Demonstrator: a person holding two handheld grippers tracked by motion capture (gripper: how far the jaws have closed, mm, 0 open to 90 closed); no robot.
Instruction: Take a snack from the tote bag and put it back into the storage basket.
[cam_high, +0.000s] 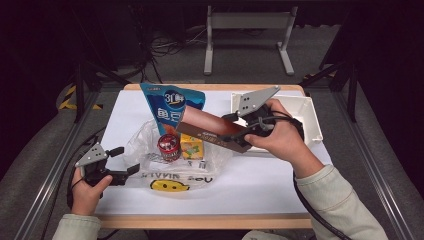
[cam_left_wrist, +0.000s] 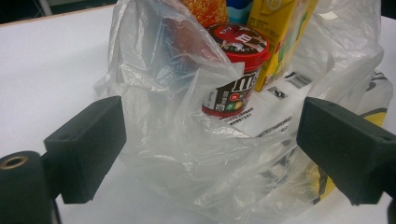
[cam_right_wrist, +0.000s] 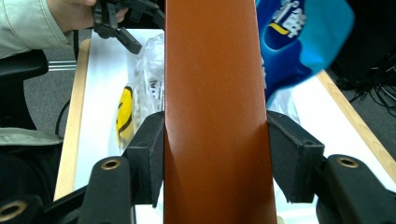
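Dark room, grey floor; we note a pale metal frame stand (cam_high: 247, 35) at the far end and loose cables (cam_high: 170, 47) on the floor beyond the counter.

Counter (cam_high: 250, 185): white top with a wood edge, flanked by metal rails.

White tray (cam_high: 307, 117): far right of the counter, behind the right hand.

Clear plastic bag (cam_high: 150, 150): lying left of centre, mouth open, a yellow smiley print on its near side. Inside we count a red-lidded candy tub (cam_high: 169, 146) and a yellow drink carton (cam_high: 191, 146), just beside each other. A blue snack pouch (cam_high: 172, 107) stands up out of the bag at its far side.

Brown box (cam_high: 215, 129): long and flat, held above the counter, its far end at the bag's mouth near the pouch.

Right gripper (cam_high: 245, 131): closed on the brown box, one jaw pressed to each long side, as the right gripper view shows.

Left gripper (cam_high: 125, 160): jaws spread wide at the bag's left edge; in the left gripper view the crumpled plastic lies between them, neither jaw clearly touching it.
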